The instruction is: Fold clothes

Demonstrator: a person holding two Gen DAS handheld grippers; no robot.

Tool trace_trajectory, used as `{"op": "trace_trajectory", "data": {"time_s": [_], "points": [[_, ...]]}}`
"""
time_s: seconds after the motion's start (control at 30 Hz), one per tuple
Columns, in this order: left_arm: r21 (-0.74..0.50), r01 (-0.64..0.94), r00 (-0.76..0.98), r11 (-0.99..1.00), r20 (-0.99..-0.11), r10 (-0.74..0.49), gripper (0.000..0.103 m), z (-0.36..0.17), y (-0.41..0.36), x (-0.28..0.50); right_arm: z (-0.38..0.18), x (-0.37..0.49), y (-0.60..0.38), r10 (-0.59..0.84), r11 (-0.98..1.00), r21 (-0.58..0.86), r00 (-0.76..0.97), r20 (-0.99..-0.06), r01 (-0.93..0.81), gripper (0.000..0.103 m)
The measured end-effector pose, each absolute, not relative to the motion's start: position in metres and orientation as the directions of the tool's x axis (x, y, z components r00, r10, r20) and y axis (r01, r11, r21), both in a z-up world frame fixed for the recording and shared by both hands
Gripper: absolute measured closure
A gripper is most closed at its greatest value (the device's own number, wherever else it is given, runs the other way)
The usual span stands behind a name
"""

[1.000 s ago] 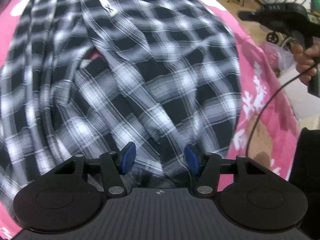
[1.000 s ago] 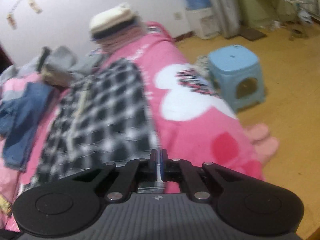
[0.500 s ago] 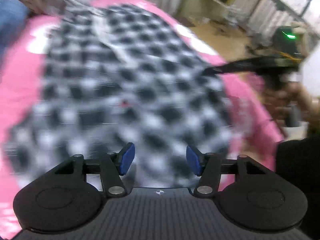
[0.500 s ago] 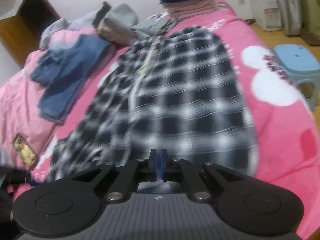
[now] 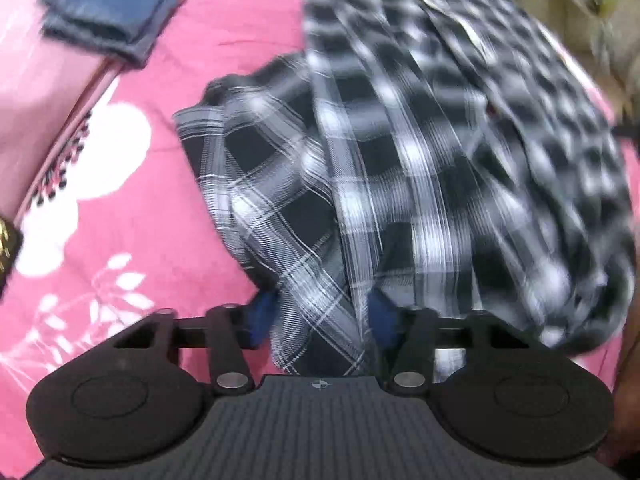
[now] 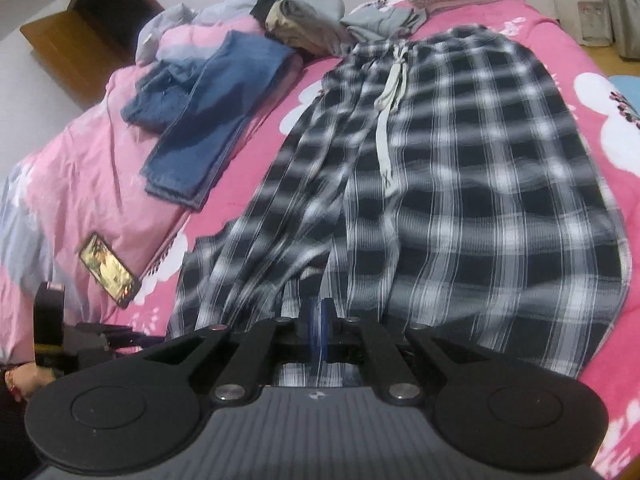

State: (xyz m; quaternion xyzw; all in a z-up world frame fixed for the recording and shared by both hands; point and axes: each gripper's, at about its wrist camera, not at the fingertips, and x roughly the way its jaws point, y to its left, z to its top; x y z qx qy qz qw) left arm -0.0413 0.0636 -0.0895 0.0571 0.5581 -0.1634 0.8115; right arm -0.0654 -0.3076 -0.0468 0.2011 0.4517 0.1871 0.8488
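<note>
Already between left gripper (image 5: 320, 320) fingers — plaid trousers (image 5: 420, 184)

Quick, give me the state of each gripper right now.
Left gripper: open, with a fold of the plaid pants between its fingers.
Right gripper: shut on the plaid pants' hem.

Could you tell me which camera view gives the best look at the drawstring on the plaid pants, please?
The right wrist view: the pale drawstring hangs in plain sight from the waistband down the plaid pants, fairly sharp. The left wrist view shows at most a blurred pale strip near the top edge, too smeared to be sure it is the drawstring.
</note>
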Motion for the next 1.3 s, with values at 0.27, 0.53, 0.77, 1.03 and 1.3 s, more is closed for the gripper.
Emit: {"op": "trace_trajectory", "data": {"time_s": [0.27, 0.53, 0.77, 1.03, 1.3], "points": [[-0.259, 0.167, 0.298, 0.951, -0.906, -0.299, 0.102, -0.075, 0.094, -0.018, -0.057, -0.065, -0.322, 0.480, 0.834, 0.552, 0.522, -0.705, -0.022, 0.100], [-0.125, 0.259, 0.478, 0.958, -0.845, -0.239, 0.101, -0.035, 0.084, -0.011, -0.066, -0.062, -0.325, 0.473, 0.826, 0.563, 0.512, -0.717, 0.026, 0.099], [0.051, 0.082, 0.785, 0.995, -0.618, -0.033, 0.099, 0.024, 0.097, 0.048, -0.069, -0.063, -0.323, 0.476, 0.826, 0.563, 0.493, -0.728, 0.033, 0.099], [0.066, -0.069, 0.777, 0.995, -0.622, 0.095, 0.053, 0.017, 0.106, 0.069, -0.064, -0.062, -0.313, 0.475, 0.851, 0.524, 0.463, -0.748, -0.026, 0.099], [0.231, 0.364, 0.751, 0.902, -0.646, -0.137, 0.037, 0.038, 0.027, 0.052, -0.015, 0.004, -0.296, 0.487, 0.873, 0.416, 0.405, -0.774, -0.256, 0.099]]}}
